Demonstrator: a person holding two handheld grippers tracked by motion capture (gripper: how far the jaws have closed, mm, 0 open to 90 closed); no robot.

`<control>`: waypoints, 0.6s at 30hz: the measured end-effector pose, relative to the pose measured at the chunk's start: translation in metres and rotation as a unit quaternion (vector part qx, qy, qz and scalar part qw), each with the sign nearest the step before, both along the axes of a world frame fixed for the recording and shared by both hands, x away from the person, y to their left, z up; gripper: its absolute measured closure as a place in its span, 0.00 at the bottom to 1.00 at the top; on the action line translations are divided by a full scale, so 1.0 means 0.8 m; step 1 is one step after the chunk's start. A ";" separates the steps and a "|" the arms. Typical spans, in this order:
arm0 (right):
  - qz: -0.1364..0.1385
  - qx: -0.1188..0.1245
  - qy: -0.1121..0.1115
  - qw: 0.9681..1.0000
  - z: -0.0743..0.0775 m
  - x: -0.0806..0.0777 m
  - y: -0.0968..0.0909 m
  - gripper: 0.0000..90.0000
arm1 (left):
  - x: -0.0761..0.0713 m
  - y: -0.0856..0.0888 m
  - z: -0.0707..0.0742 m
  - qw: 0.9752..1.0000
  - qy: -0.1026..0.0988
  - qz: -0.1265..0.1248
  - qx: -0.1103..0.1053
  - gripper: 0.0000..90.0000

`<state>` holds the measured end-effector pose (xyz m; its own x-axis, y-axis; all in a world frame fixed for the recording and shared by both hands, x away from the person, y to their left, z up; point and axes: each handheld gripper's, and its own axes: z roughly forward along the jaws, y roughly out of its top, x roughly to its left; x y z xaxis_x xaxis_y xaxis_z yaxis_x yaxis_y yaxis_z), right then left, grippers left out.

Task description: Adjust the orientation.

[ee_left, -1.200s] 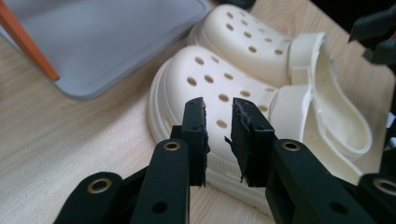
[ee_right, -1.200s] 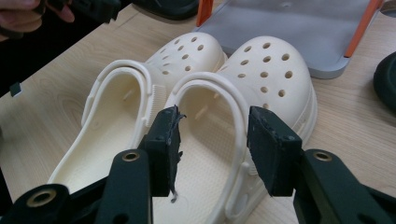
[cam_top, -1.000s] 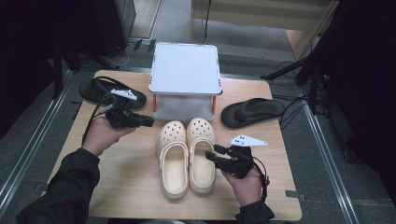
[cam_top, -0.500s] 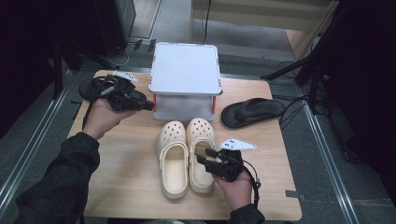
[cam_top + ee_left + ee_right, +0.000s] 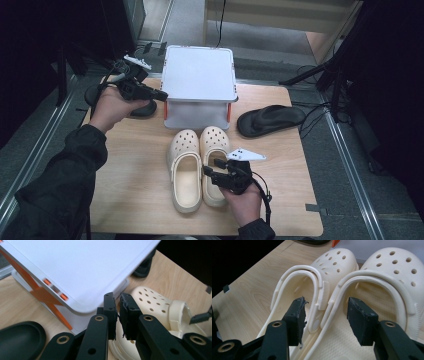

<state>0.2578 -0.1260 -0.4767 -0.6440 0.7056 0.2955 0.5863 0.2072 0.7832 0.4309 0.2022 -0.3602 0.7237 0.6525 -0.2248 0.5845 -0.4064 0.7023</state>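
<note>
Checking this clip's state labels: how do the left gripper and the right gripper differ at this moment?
The left gripper, jaws nearly shut on nothing after closing, hangs at the white box lid's corner. The right gripper, jaws wide after opening further, straddles the adjoining inner sides of the cream clogs, one jaw inside each, pads apparently not pressing. Both are black, each in a hand.

I can read no text, label, brand, number or sign in any view. The white box lid (image 5: 82,270) ahead of my left hand-held gripper (image 5: 118,305) is blank, its orange latches unmarked. The cream clogs (image 5: 352,290) straddled by my right hand-held gripper (image 5: 325,307) show holes and ridges only, no legible logo.
</note>
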 end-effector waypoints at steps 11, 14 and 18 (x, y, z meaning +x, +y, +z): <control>-0.011 -0.004 0.003 1.000 -0.008 0.001 0.018 0.49 | 0.033 -0.008 -0.001 1.000 0.000 0.004 0.021 0.94; -0.011 -0.010 0.003 1.000 -0.010 0.002 0.021 0.48 | 0.035 -0.007 -0.005 1.000 -0.003 0.006 0.026 0.94; -0.013 -0.016 0.005 1.000 -0.014 0.002 0.030 0.47 | 0.037 -0.006 -0.012 1.000 -0.001 0.011 0.029 0.94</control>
